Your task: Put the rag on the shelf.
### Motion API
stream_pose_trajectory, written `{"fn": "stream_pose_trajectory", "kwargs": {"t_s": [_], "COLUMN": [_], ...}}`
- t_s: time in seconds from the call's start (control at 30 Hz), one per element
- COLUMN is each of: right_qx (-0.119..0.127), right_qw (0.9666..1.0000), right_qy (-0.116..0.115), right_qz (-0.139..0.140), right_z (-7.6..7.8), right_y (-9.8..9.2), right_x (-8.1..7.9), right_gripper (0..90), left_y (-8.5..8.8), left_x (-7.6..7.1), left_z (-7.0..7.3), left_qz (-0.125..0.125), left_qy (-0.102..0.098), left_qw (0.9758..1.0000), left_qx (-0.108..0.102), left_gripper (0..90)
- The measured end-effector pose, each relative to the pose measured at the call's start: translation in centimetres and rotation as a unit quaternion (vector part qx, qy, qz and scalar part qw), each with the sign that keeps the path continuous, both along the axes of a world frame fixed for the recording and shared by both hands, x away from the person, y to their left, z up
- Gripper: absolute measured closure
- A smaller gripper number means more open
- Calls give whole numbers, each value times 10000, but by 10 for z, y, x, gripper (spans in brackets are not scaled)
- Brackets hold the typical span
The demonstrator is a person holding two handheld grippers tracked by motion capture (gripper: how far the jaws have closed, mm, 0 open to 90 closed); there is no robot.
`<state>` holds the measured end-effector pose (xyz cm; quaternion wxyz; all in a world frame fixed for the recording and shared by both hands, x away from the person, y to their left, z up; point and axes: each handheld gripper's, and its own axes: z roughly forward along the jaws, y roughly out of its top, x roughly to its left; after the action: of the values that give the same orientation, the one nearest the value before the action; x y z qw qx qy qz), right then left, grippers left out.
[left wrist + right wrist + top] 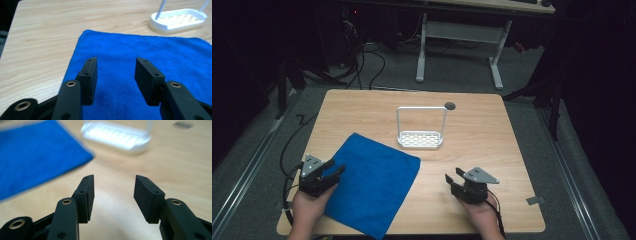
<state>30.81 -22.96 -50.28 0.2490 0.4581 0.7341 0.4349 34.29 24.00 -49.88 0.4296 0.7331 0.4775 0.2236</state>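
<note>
A flat blue square cloth [371, 182] is spread on a light wooden table [482, 135]. The cloth is taken as the landmark here. It is turned a little, so that one corner is pointed at the near edge of the table. No folds can be seen in it.

The left gripper [332, 172] is held by a hand [307, 210] at the left edge of the cloth. Its black jaws are stood wide apart and nothing is held between them. In the left gripper view, the left gripper [115, 72] is seen over the blue cloth [150, 65], with cloth under both jaws. Whether the cloth is touched by the jaws cannot be told.

The right gripper [454, 178] is held by the other hand [482, 215] to the right of the cloth, well apart from it. Its jaws are also spread wide and empty. In the right gripper view, the right gripper [113, 192] is seen over bare wood, and the cloth [32, 157] is seen off to the left of it, blurred.

A small white plastic tray with holes and a tall thin loop handle [420, 139] is stood behind the cloth, near its far right corner but not touching it. The tray [178, 20] is seen past the far edge of the cloth in the left gripper view. A small dark round hole [450, 106] is seen in the table, further behind the cloth, just past the tray.
</note>
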Motion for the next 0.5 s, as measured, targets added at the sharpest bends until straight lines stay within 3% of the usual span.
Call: {"fn": "stream_pose_trajectory", "kwargs": {"t_s": [0.07,0.13,0.27,0.5], "right_qx": [84,39,151,75], "right_qw": [9998,9997,9995,9998], "right_qy": [111,124,104,85], "right_qz": [-169,-204,-272,-166], "right_z": [-1,-2,0,0], "right_y": [-10,-13,-15,-9], "right_x": [5,5,5,4], "right_gripper": [514,514,513,510], "left_y": [-3,-5,-4,4], "left_x": [3,5,6,8], "left_z": [-5,-6,-6,-6], "left_qz": [-96,-77,-20,38], "left_qy": [145,129,123,155], "left_qw": [9998,9997,9998,9998], "left_qx": [82,215,143,91], "left_gripper": [531,531,532,533]}}
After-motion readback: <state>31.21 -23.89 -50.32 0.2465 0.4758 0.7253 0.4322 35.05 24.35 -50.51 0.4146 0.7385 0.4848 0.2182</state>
